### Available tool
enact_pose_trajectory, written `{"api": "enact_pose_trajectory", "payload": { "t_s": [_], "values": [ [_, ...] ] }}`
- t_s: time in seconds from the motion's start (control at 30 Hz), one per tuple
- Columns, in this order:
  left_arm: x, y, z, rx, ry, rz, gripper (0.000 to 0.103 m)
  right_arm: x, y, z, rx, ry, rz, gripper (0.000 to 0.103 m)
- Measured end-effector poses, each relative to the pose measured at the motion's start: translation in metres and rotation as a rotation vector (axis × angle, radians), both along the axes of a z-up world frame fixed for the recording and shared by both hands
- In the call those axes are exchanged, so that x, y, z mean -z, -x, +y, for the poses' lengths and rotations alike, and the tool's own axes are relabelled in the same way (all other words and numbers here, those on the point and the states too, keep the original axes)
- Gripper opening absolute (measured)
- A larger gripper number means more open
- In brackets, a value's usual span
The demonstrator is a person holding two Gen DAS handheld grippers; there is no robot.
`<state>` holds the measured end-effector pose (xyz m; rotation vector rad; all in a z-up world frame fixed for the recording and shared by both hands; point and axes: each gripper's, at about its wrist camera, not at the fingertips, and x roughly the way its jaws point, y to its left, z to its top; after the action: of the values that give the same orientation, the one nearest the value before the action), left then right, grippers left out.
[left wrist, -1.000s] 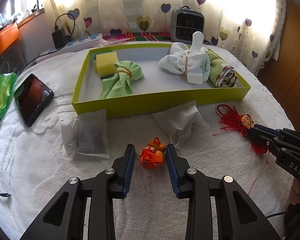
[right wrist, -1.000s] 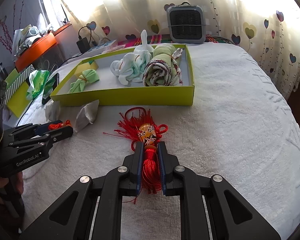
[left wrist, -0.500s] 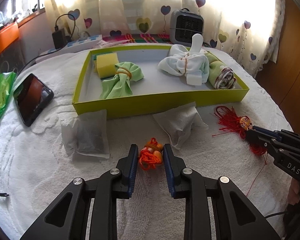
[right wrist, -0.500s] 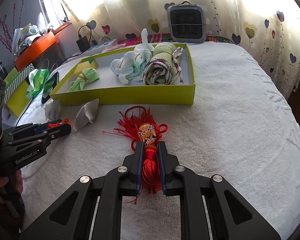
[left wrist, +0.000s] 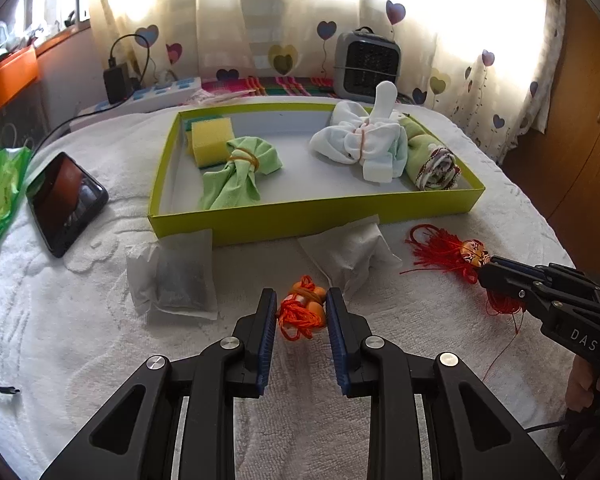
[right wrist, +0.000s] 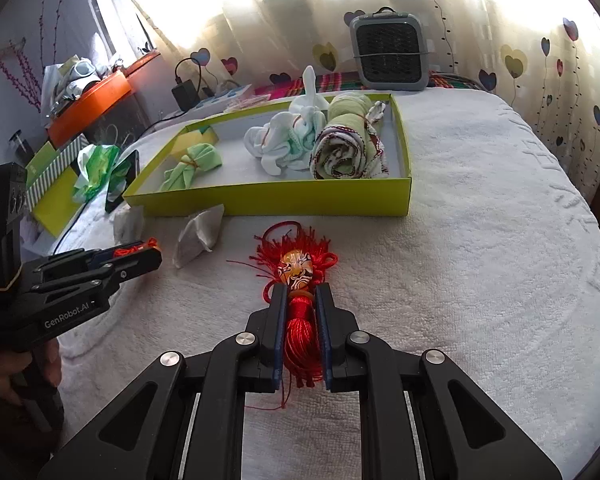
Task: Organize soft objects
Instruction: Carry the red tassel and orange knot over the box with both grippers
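Far left in the right wrist view: left gripper [right wrist: 154, 255], black, marked "GenRobot.AI" on its side, held by a hand [right wrist: 8, 376] cut off at the frame edge. Fingers [left wrist: 266, 328] just closed in and now pinching an orange tassel charm [left wrist: 302, 312], resting on the white towel-covered desk [left wrist: 80, 340]. Just left of the charm, a white sachet [left wrist: 176, 280] with dark filling; a second sachet [left wrist: 352, 252] just right of it. Beyond both, a lime-green tray [left wrist: 300, 222] holding, left to right, a yellow sponge [left wrist: 212, 140], a green cloth [left wrist: 236, 172] tied with a rubber band, a bundled white cloth [left wrist: 360, 142] and a rolled green cloth with patterned trim [left wrist: 432, 158]. To the tray's left, a dark smartphone [left wrist: 64, 200], its screen content unreadable. Behind the tray, a grey fan heater [left wrist: 366, 66], front markings too small to read. To the right, right gripper [right wrist: 301, 300], marked "DAS" where its side shows in the left wrist view, lettering cut short. Fingers pressed tight on the skirt of a red tassel ornament [right wrist: 300, 276] with a painted mask face, lying on the towel in front of the tray; tassel end hidden between the fingers.
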<state>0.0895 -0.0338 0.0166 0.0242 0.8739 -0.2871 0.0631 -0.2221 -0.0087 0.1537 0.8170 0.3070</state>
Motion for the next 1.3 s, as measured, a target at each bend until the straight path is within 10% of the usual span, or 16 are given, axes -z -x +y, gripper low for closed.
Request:
{"api": "enact_pose_trajectory", "payload": {
  "t_s": [1.3],
  "values": [
    [-0.052, -0.039, 0.016, 0.01, 0.072, -0.092, 0.023, -0.089, -0.054, 0.024, -0.084, -0.104, -0.179, 0.014]
  ]
}}
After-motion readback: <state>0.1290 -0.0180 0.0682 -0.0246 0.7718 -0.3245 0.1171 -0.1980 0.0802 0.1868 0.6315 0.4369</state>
